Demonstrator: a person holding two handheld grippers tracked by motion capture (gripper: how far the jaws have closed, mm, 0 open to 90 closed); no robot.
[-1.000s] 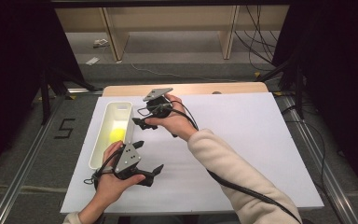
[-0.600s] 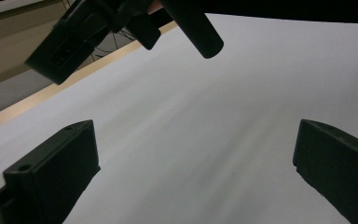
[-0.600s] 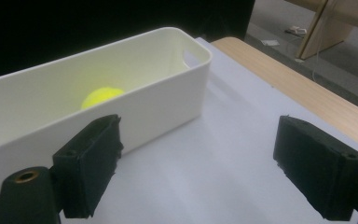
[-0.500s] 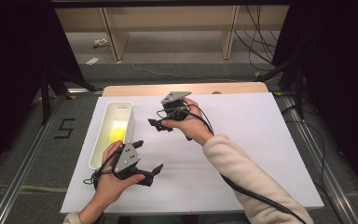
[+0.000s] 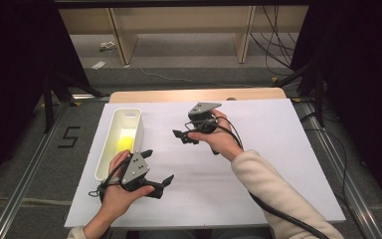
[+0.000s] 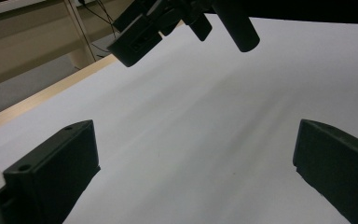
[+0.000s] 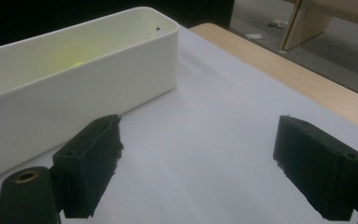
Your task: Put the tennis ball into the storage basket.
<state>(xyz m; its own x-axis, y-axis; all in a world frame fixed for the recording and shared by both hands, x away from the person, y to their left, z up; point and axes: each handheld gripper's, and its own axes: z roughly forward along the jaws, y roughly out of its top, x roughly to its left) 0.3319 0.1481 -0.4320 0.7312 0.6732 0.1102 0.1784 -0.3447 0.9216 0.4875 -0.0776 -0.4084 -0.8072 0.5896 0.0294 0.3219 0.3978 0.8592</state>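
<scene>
A long white bin (image 5: 110, 144) stands along the left side of the white sheet, with a yellow object (image 5: 125, 144) lying inside. My left gripper (image 5: 158, 165) rests open near the front edge, just right of the bin's near end; in the left gripper view its jaws (image 6: 191, 163) stand wide apart over bare sheet. My right gripper (image 5: 185, 137) hovers open over the middle of the sheet, pointing left toward the bin. In the right gripper view its open jaws (image 7: 198, 154) face the bin's side wall (image 7: 74, 88), where a yellow glow shows inside.
The white sheet (image 5: 268, 149) covers the table, with a wooden strip (image 5: 194, 94) along the far edge. Beyond it stand wooden shelf legs and floor cables. The right gripper (image 6: 168, 23) hangs at the top of the left gripper view.
My right gripper has moved to the right, away from the bin, and stays open. The left gripper has not moved.
</scene>
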